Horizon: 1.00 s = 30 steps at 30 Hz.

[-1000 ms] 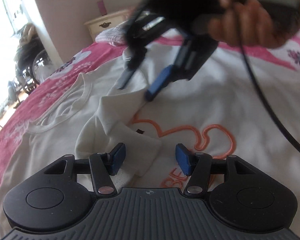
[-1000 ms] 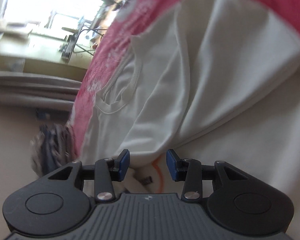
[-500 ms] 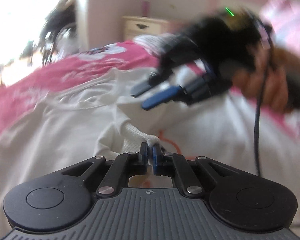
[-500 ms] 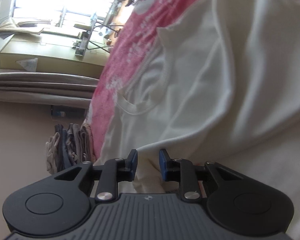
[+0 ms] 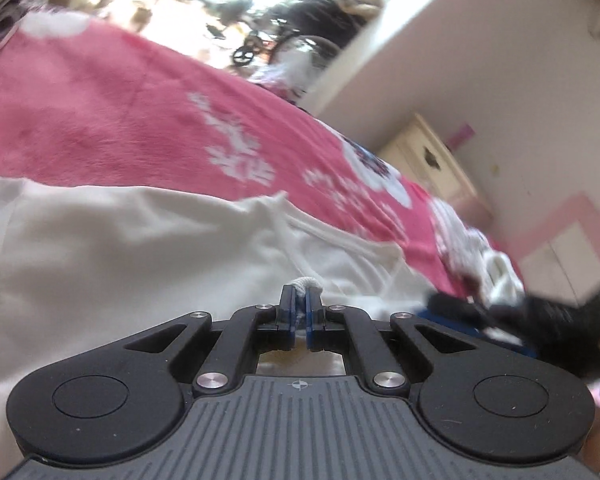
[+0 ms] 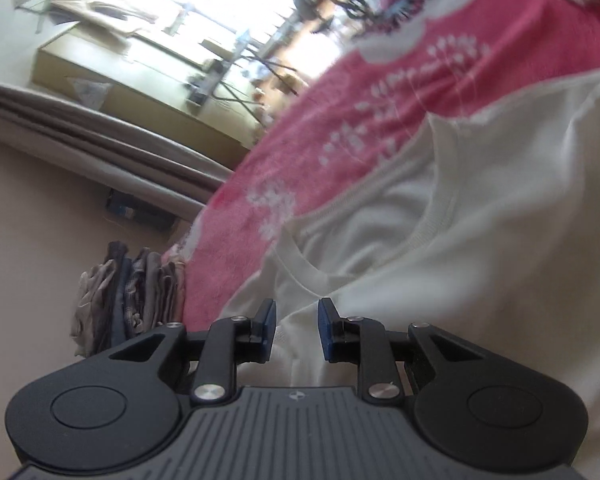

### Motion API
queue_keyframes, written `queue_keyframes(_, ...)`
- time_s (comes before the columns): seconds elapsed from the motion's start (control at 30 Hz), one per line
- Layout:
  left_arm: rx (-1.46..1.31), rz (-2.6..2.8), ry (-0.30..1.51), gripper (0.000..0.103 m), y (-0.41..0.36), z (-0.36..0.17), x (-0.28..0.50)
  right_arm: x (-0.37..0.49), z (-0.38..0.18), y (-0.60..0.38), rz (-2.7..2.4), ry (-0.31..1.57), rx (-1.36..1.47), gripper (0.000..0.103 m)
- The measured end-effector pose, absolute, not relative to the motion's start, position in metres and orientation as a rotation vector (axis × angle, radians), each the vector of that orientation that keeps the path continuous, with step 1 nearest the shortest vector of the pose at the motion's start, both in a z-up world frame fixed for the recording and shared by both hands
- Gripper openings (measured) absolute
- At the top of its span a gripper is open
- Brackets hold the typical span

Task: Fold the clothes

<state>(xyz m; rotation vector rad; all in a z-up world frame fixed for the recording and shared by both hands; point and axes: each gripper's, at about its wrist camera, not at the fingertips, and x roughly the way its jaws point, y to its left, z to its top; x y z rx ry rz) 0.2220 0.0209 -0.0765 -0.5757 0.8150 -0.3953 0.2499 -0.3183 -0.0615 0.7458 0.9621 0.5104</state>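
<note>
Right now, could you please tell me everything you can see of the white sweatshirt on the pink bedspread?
The white soft-knit sweatshirt lies spread and creased on the pink flower-print bedspread, its ribbed round neckline open toward the bed's edge. The left tongs are shut on a bunched ribbed edge of it. The right tongs stand apart with white cloth between them; whether they pinch it is unclear.
</note>
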Motion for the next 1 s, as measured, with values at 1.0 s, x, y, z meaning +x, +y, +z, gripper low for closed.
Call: queue_keyframes(1.0,-0.590,-0.265,0.941,0.004,0.042,-0.057,0.219,0.126,-0.030,-0.196,0.824,0.726,-0.529,0.007)
